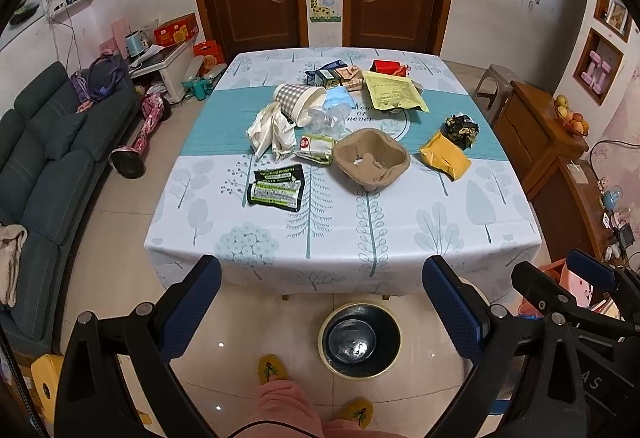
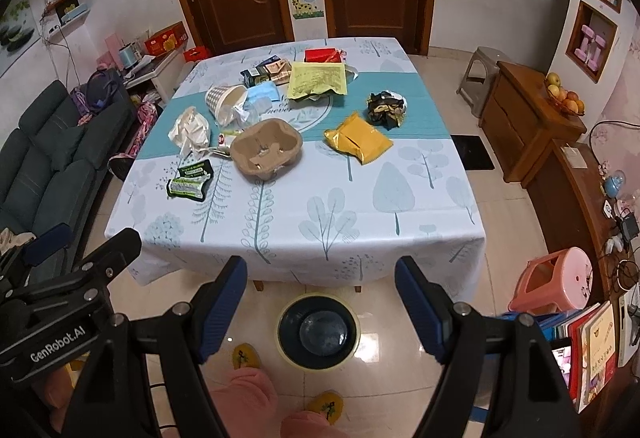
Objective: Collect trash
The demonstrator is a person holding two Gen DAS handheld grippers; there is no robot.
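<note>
A: Blue-padded jaws first, at the bottom of each frame: the left gripper point(image 1: 322, 302) and the right gripper point(image 2: 320, 302) both stand wide apart with nothing between them, held back from the desk's near edge.

B: And below them?

A: A round trash bin point(image 1: 359, 340) on the tiled floor, lower centre of both views, just in front of the person's yellow slippers point(image 1: 271, 368). It looks nearly empty.

B: So which step is this?

A: I'd judge the very start: nothing gripped, all the trash on the desk point(image 1: 400, 234), whose near half is bare cloth. The next move calls for a reach forward over that bare cloth to one piece, closing on it, then carrying it back and down to the bin.

B: Nearest piece?

A: The black-and-green wrapper point(image 1: 276, 189), left of centre, lying flat, its long axis roughly across the frame. Just beyond, at centre, the brown pulp cup carrier point(image 1: 372, 160), hollows up, long axis also left to right. Right of it, the yellow foil pouch point(image 1: 445, 157), angled from upper left to lower right.

B: Farther back?

A: Crumpled white plastic point(image 1: 269, 130) at left, then a checked paper cup point(image 1: 298, 100) tipped over with its mouth toward the right, touching a blue face mask point(image 1: 338, 100). A crumpled black-and-gold wrapper point(image 1: 462, 129) sits right. Farthest, a yellow-green printed bag point(image 1: 394, 92), small cartons point(image 1: 334, 76) and a red box point(image 1: 386, 67).
</note>
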